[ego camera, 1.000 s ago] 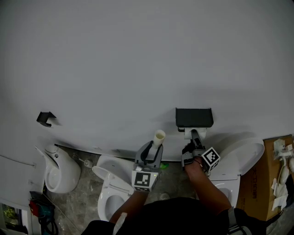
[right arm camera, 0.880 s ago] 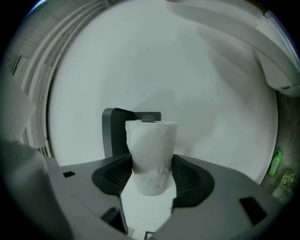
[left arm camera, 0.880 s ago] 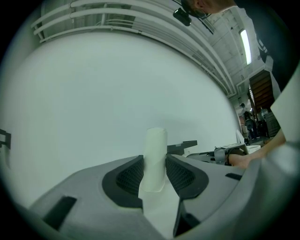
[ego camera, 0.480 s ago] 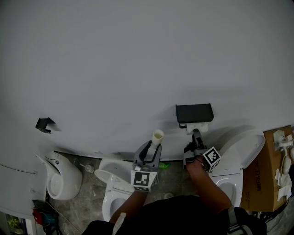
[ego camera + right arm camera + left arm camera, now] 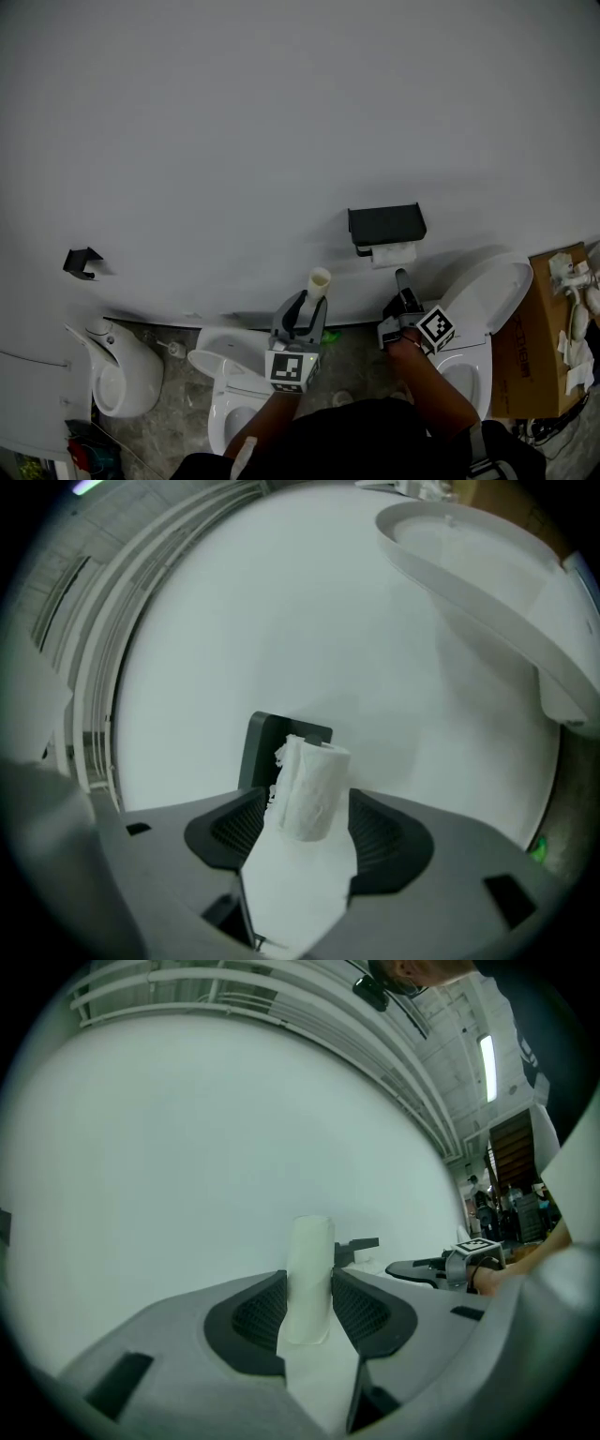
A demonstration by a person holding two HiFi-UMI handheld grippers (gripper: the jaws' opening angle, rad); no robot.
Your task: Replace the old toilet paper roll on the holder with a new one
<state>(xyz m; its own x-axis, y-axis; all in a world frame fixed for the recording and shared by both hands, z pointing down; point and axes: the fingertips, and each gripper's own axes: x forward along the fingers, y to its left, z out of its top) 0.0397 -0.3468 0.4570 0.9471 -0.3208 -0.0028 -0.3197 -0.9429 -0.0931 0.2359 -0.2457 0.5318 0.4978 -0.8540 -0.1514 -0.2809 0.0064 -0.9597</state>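
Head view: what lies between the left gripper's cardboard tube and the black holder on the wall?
Nothing but bare white wall lies between the cardboard tube and the holder; the head view shows this.

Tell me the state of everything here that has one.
left gripper: shut on the cardboard tube.
right gripper: jaws apart beside the toilet paper roll, grip unclear.
toilet paper roll: at the holder, just beneath it.
toilet lid: raised.
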